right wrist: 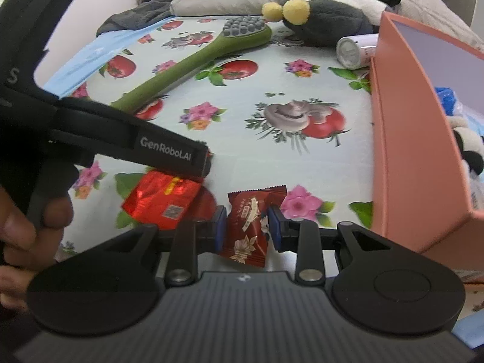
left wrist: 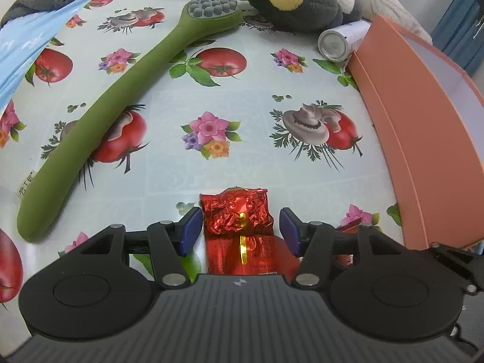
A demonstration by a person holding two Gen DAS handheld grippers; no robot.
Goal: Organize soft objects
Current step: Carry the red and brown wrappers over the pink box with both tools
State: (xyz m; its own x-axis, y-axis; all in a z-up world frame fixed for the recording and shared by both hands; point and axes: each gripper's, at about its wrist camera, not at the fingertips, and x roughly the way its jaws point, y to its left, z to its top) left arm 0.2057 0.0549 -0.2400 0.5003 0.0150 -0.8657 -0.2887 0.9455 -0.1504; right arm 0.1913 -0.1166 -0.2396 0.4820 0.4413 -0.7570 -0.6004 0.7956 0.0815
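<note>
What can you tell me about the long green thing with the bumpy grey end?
The green massage stick is long, gently curved and looks rubbery, with a small label near its handle end. Its paddle-shaped head holds round grey knobs, facing up. It lies flat and slantwise on the flowered tablecloth, its head near the dark plush toy. No gripper touches it.

I'm seeing my left gripper (left wrist: pixel 240 231) standing open around the red foil packet (left wrist: pixel 239 227), pads clear, green massager (left wrist: pixel 121 109) lying left of it

Crinkly red foil pkt (left wrist: pixel 237 211) flat on tablecloth; dark-red snack pkt (right wrist: pixel 249 224) upright.
</note>
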